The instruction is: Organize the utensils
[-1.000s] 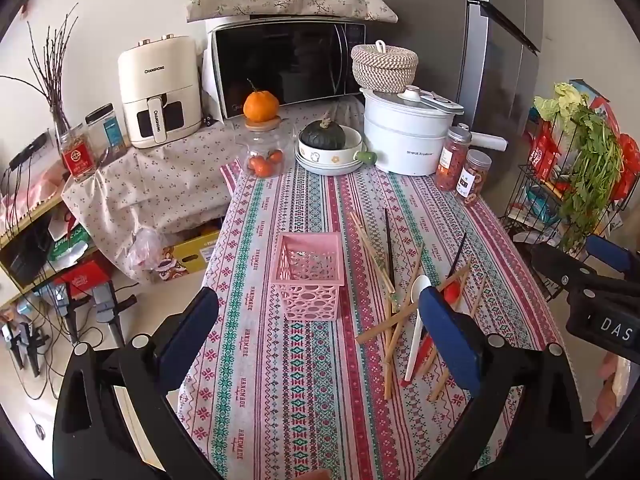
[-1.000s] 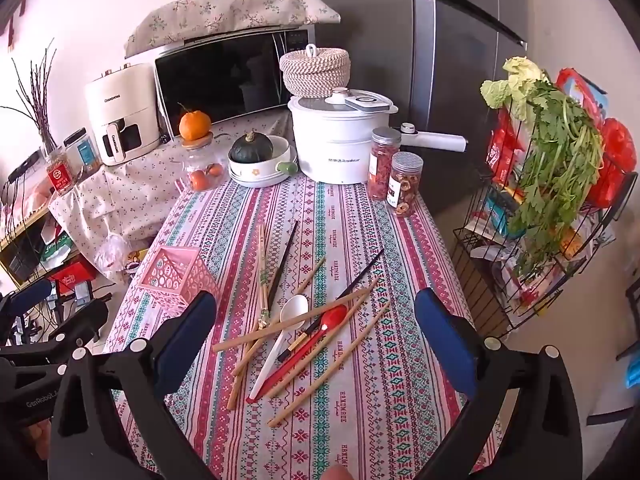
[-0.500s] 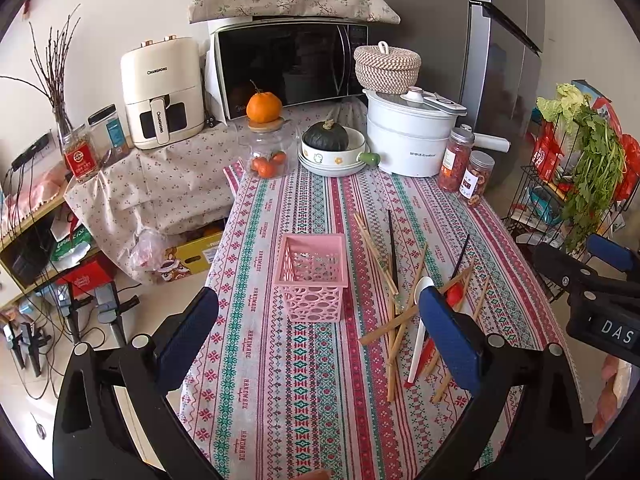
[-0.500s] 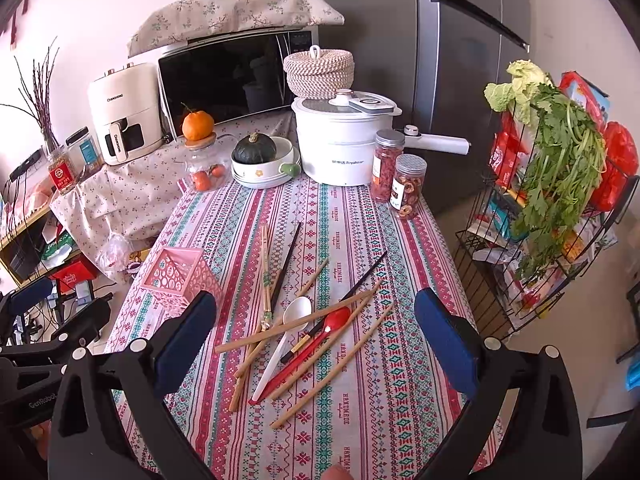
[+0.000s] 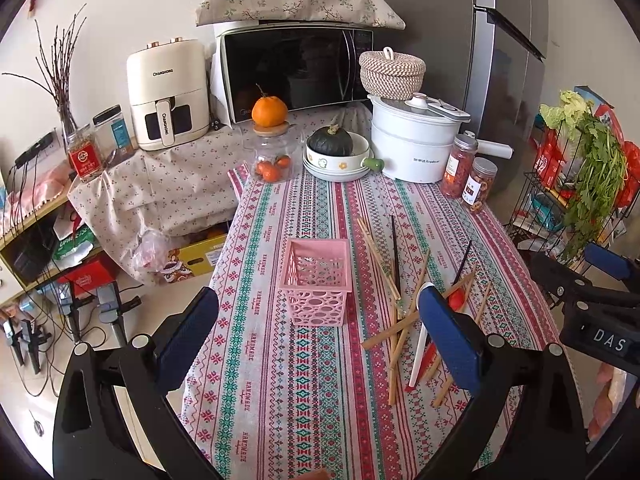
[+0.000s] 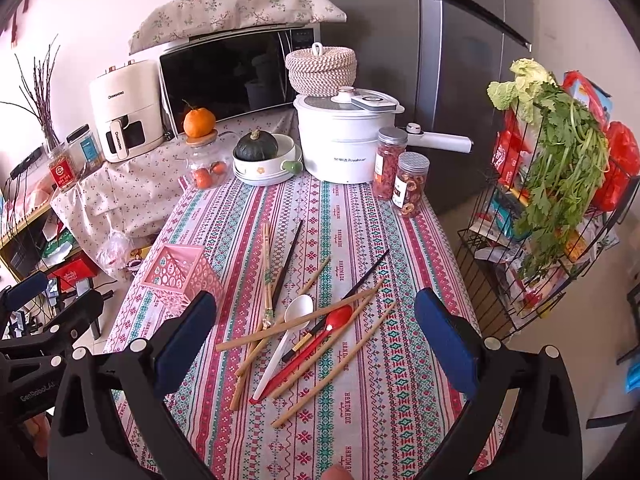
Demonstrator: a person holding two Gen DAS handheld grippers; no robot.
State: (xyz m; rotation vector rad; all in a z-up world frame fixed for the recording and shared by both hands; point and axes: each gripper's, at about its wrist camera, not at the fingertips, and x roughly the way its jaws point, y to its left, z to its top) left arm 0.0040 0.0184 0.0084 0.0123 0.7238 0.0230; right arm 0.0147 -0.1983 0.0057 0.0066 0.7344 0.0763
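Utensils are all in one messy heap on the striped tablecloth [image 6: 360, 224], to the right of the pink basket [image 5: 318, 280], and nothing's in the basket yet as far as I can see. The pile is wooden chopsticks [image 6: 304, 322] crossed over each other, a white spoon [image 6: 286, 340], a red spoon [image 6: 320, 338] and a couple of black chopsticks [image 6: 288, 260].

What matters for the next grab: most of the sticks and both spoons run on a diagonal, handle ends toward the near-left, tips and bowls pointing away to the far-right, off from the basket. A light pair and one black stick just right of the basket run almost straight away from the cameras instead.

Right gripper [image 6: 316, 336] hangs right over the heap, spread wide with nothing between its blue pads, so I'd say it's clearly the nearer one. Left gripper [image 5: 318, 332] is just as wide apart and empty, and it sits more in front of the basket, with the pile off to its right.

My guess is the right one goes first, and it'd need to twist so its fingers close across a stick rather than along it. Crossed sticks could drag neighbours along.
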